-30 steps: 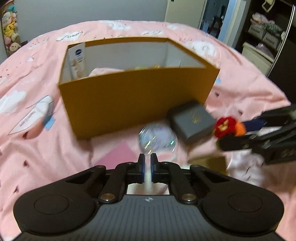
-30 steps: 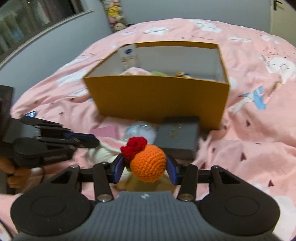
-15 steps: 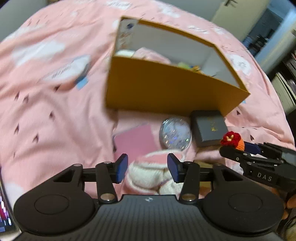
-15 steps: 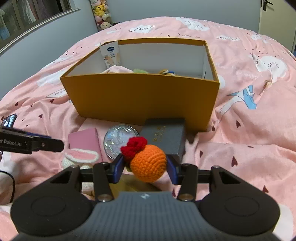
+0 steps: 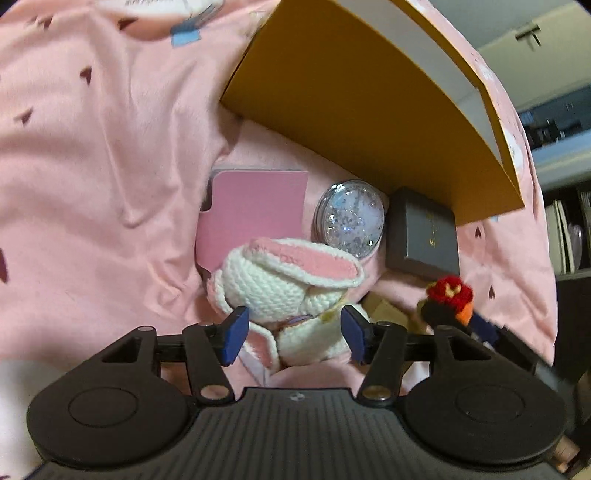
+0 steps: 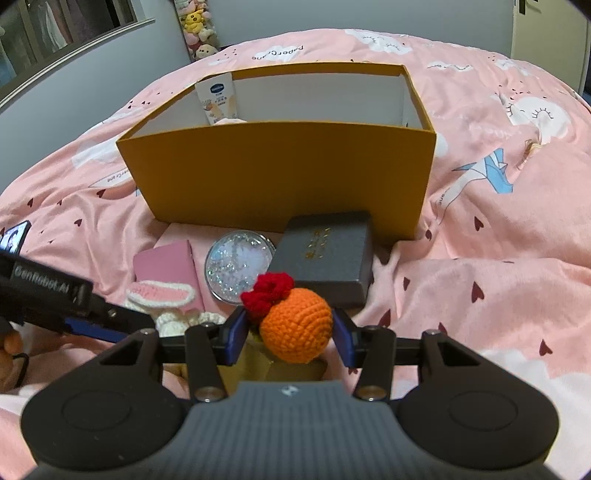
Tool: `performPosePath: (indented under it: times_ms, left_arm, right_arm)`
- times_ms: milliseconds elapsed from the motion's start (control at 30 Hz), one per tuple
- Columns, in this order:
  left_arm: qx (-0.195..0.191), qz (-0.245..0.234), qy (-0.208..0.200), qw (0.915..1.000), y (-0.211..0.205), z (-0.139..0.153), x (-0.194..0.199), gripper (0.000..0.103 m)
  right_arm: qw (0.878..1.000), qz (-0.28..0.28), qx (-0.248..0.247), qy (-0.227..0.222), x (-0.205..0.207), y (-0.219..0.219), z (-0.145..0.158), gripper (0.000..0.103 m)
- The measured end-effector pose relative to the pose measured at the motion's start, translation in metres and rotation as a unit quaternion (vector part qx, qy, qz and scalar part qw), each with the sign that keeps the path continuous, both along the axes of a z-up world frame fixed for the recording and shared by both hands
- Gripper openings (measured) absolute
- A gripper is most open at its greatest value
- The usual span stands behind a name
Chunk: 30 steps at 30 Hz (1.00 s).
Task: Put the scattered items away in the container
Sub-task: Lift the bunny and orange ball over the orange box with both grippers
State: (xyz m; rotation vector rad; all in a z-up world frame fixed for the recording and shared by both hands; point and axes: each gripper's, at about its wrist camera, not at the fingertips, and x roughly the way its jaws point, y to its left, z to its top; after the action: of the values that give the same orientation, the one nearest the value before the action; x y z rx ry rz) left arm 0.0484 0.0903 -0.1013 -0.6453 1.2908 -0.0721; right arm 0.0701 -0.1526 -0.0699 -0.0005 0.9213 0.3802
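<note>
- Crocheted bunny [image 5: 280,280] lies on the bed just ahead of my left gripper [image 5: 293,334], its lower body between the two blue fingers [image 5: 232,334]; the pads don't press it, and the jaws are opening.
- Bunny: white yarn, long floppy ears lined pink, one ear folded across the top. It lies partly on a pink booklet [image 5: 255,206].
- In the right wrist view the bunny [image 6: 166,301] shows only partly, behind the left gripper [image 6: 110,321] coming in from the left edge.
- My right gripper [image 6: 290,334] is clamped on a crocheted orange ball [image 6: 297,328] with a red yarn tuft on top; both fingers touch its sides, and it's held above the bed.
- Same orange ball [image 5: 452,301] shows at the right of the left wrist view, near the bunny but apart from it.
- Round glitter compact [image 6: 240,264] lies flat between the pink booklet [image 6: 168,267] and a dark grey box [image 6: 327,262] with gold lettering.
- All three sit right in front of the near wall of the orange container [image 6: 280,177]; the grey box touches or almost touches it.
- Container is open on top, white inside, with a white tube [image 6: 218,98] standing in its far left corner.
- Everything rests on a pink bedspread [image 6: 480,258] with cloud and heart prints.
- Plush toys [image 6: 197,33] are stacked by the far wall.
</note>
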Motion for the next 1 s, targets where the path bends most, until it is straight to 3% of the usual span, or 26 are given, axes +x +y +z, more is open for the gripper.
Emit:
performPosePath:
  times_ms: [200,367,433,733,1000]
  left_arm:
    - [-0.009,0.038,0.017,0.9991,-0.006,-0.005,0.008,0.079]
    - [-0.026,0.017,0.043,0.9986,-0.024,-0.007,0.015,0.079]
    - [-0.006,0.019,0.051,0.9985,-0.032,-0.01,0.018,0.079]
    - [0.014,0.044,0.084,0.9954,-0.042,-0.037,0.03,0.078]
    - [0.012,0.011,0.038,0.9991,-0.036,-0.025,0.013,0.065]
  right_arm:
    - [1.0,-0.001,0.001,0.004,0.0,0.0,-0.003,0.052]
    - [1.0,0.0,0.0,0.002,0.0,-0.001,-0.002,0.052]
    - [1.0,-0.003,-0.001,0.001,0.0,-0.002,-0.001,0.052]
    - [1.0,-0.003,-0.003,0.008,0.0,-0.004,-0.005,0.052]
    - [1.0,-0.007,0.003,0.015,0.0,-0.008,-0.005,0.052]
